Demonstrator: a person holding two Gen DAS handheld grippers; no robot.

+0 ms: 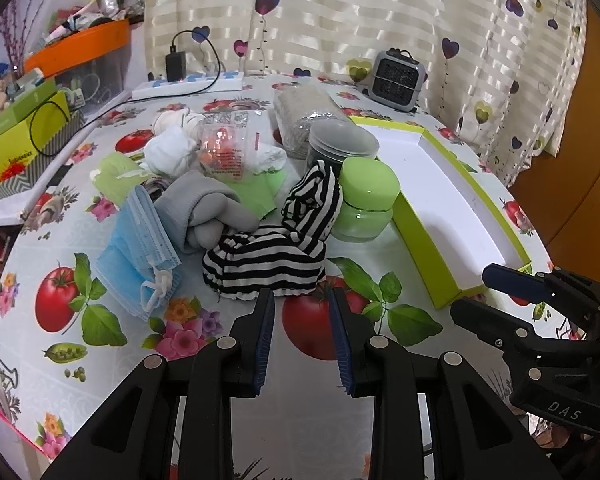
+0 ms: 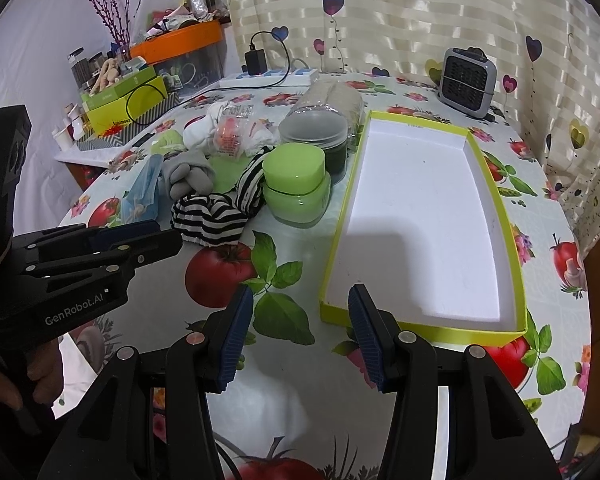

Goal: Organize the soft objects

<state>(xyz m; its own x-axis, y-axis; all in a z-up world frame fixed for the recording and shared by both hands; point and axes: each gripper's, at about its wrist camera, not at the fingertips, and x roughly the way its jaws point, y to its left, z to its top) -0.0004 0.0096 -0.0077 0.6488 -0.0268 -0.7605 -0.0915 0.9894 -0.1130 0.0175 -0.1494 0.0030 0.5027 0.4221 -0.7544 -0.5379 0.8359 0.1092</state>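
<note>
Left gripper (image 1: 302, 300) spread, empty, aimed at striped cloth (image 1: 268, 264) mid-frame; right gripper (image 2: 300, 300) spread, empty, by tray (image 2: 496, 200) lower right, ready to receive.

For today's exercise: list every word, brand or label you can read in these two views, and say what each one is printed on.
"GenRobot.AI": on the left gripper body.
"DAS": on the right gripper body.
Clear plastic packet: red print, too blurred to read.
Yellow-green box: wording too small to read.
</note>
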